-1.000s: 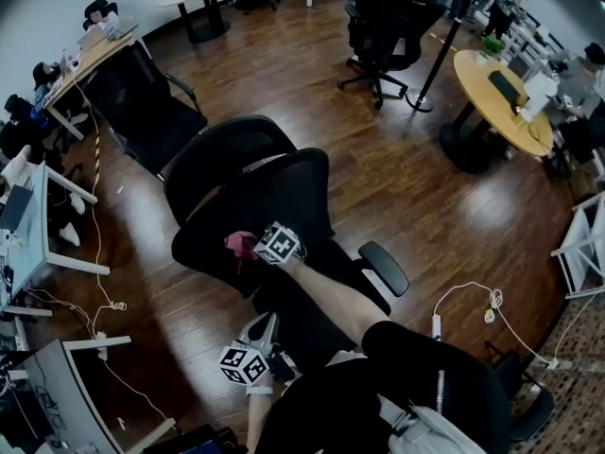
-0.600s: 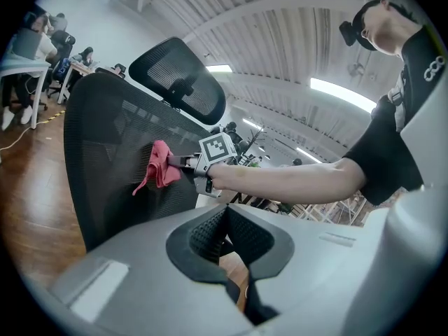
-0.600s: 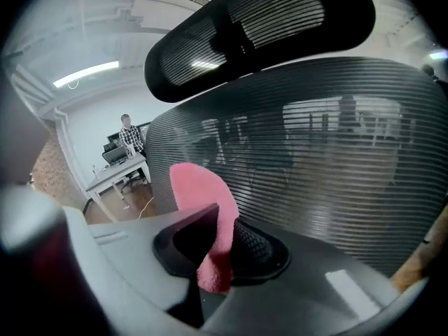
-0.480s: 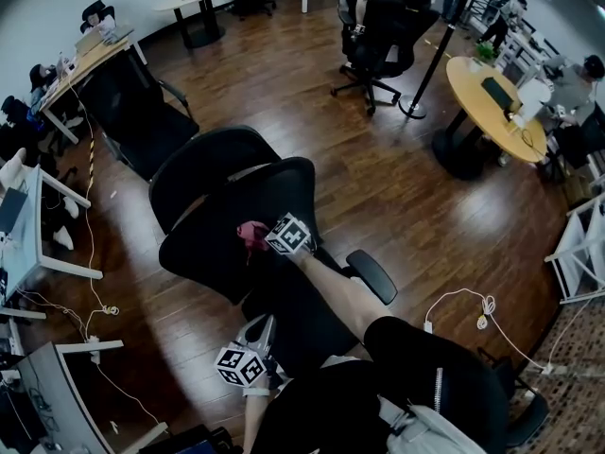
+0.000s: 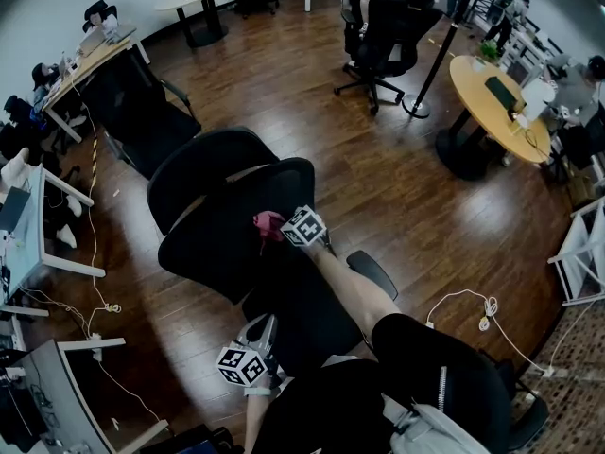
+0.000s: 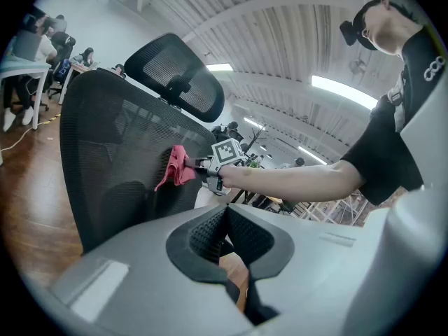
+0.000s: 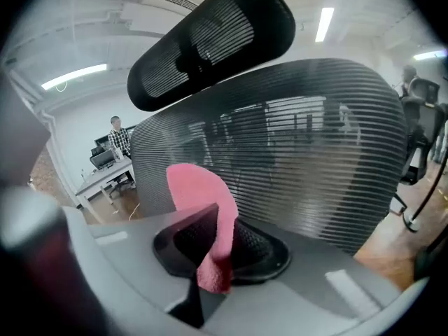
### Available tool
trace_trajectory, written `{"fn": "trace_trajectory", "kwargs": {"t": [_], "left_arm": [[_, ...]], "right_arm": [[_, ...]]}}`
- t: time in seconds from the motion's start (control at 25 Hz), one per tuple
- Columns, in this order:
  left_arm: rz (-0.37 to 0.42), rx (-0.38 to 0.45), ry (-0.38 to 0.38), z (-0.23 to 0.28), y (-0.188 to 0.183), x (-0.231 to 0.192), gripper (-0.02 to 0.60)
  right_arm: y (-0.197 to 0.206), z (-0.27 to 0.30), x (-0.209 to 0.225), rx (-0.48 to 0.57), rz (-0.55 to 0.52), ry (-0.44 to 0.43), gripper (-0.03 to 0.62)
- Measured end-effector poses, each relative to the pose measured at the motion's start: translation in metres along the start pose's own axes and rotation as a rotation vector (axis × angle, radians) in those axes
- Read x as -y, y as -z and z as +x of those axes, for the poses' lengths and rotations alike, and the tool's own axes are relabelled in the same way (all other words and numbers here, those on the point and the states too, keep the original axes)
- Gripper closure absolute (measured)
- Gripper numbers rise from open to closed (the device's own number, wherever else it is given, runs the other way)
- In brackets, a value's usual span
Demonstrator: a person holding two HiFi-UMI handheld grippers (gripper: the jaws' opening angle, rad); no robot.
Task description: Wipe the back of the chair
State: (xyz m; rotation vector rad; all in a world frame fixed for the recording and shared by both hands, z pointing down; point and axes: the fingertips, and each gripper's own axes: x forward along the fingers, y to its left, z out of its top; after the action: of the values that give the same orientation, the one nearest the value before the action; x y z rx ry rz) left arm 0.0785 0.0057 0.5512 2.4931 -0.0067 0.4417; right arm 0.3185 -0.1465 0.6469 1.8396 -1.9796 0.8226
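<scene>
A black mesh office chair stands before me, its backrest (image 5: 222, 239) and headrest (image 5: 203, 173) in the head view. My right gripper (image 5: 280, 228) is shut on a pink cloth (image 5: 267, 223) and presses it on the chair's back. In the right gripper view the pink cloth (image 7: 203, 208) sticks out between the jaws against the mesh backrest (image 7: 294, 152), under the headrest (image 7: 210, 40). My left gripper (image 5: 260, 343) hangs low near my body, shut with nothing in it. The left gripper view shows the cloth (image 6: 175, 168) on the backrest (image 6: 112, 152).
Another black chair (image 5: 142, 112) stands at the left and a third (image 5: 383, 36) at the back. A round wooden table (image 5: 496, 97) is at the right, desks (image 5: 38, 225) at the left. Cables (image 5: 473, 310) lie on the wooden floor.
My right gripper has slid the pink cloth to the right and slightly up across the chair's back. The left gripper has stayed where it was.
</scene>
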Motion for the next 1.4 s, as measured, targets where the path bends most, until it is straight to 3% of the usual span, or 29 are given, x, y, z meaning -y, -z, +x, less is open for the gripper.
{"fn": "trace_trajectory", "kwargs": {"t": [0.48, 0.84, 1.4], "left_arm": [[0.003, 0.005, -0.006, 0.002, 0.004, 0.006, 0.591], [0.004, 0.022, -0.019, 0.001, 0.001, 0.008, 0.591], [0.002, 0.006, -0.020, -0.007, 0.008, 0.012, 0.591]], "right_arm": [[0.013, -0.030, 0.055, -0.014, 0.022, 0.101, 0.549], [0.027, -0.059, 0.097, -0.009, 0.099, 0.212, 0.549], [0.070, -0.108, 0.164, -0.071, 0.230, 0.480, 0.551]]}}
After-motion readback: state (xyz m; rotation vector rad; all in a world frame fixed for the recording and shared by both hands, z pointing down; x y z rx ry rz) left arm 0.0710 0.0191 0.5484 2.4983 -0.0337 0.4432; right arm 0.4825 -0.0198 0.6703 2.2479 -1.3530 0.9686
